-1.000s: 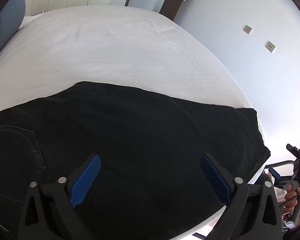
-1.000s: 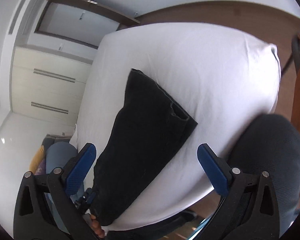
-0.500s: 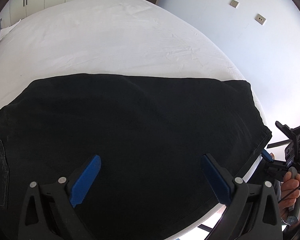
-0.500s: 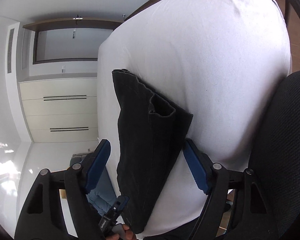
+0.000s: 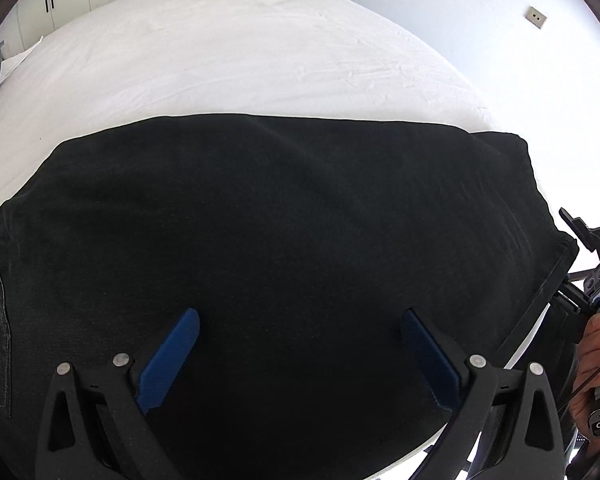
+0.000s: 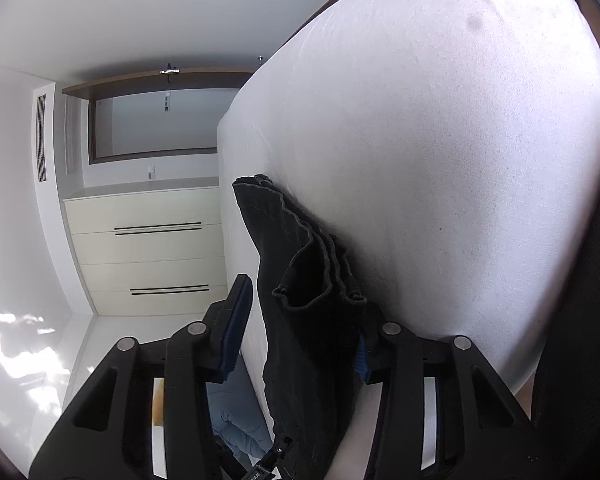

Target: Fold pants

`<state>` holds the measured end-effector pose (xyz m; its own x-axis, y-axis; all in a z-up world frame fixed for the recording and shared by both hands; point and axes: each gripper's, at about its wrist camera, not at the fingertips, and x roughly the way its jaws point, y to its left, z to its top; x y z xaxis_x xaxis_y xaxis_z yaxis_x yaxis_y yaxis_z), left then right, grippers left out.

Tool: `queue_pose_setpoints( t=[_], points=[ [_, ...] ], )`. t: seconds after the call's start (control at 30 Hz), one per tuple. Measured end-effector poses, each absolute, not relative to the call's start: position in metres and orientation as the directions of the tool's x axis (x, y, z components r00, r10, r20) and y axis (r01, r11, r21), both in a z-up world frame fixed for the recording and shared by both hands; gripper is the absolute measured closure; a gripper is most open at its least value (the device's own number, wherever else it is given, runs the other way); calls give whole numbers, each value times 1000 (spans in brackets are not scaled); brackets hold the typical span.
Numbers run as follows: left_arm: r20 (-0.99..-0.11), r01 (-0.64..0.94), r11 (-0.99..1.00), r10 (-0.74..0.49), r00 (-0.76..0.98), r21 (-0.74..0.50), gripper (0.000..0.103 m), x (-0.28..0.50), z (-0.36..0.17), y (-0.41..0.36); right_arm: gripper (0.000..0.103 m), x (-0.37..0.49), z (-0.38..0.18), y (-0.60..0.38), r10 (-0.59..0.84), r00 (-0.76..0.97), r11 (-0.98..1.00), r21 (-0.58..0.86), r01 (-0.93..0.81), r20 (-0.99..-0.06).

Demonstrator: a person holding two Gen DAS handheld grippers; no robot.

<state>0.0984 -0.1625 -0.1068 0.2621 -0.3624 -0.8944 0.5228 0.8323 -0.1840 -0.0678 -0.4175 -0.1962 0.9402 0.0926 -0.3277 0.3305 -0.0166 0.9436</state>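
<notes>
Black pants (image 5: 284, 220) lie flat across the near edge of the white bed (image 5: 260, 52), a back pocket at the far left. My left gripper (image 5: 300, 314) hovers open just over the cloth, nothing between its blue pads. In the right wrist view the leg hems (image 6: 308, 280) hang at the mattress edge. My right gripper (image 6: 304, 312) straddles them with its jaws closing; the left pad (image 6: 236, 320) still stands slightly off the cloth and the right pad is mostly hidden behind it. At the hem end in the left wrist view, a hand (image 5: 596, 352) holds the right gripper (image 5: 592, 280).
White mattress (image 6: 440, 140) fills the space beyond the pants. A cream cabinet (image 6: 148, 248) and a doorway stand past the bed. A dark mesh chair (image 6: 580, 340) is close at the right. Blue fabric (image 6: 236, 428) lies on the floor below.
The right gripper sank to the hem end and its jaws narrowed around the leg hems. The left gripper dropped closer over the pants, still open.
</notes>
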Motion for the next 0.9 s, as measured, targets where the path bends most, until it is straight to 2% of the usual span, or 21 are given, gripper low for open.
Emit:
queue_pose_setpoints(
  t=[0.1,0.17,0.33,0.63,0.77,0.9],
  points=[
    [-896,529,831,-356,265,-174,1,96,-108,-164,73,-69,-197,-411,92,940,-24,943,333,-329],
    [-897,529,831,-354,265,-171,1,95,-109,-166,80,-69,-197,-409,95,937,-17,941,338,-335],
    [-898,531,830,-353,264,-170,1,94,-111,-168,91,-71,-197,-405,92,925,3,929,369,-368],
    [-889,515,833,-376,261,-202,1,96,-108,-162,94,-61,-178,-399,78,894,132,894,429,-441],
    [-860,473,828,-450,241,-301,1,106,-101,-141,94,-49,-145,-387,49,867,291,837,463,-496],
    [-819,392,819,-527,225,-419,1,118,-95,-117,94,-21,-101,-350,37,838,527,723,447,-545]
  ],
)
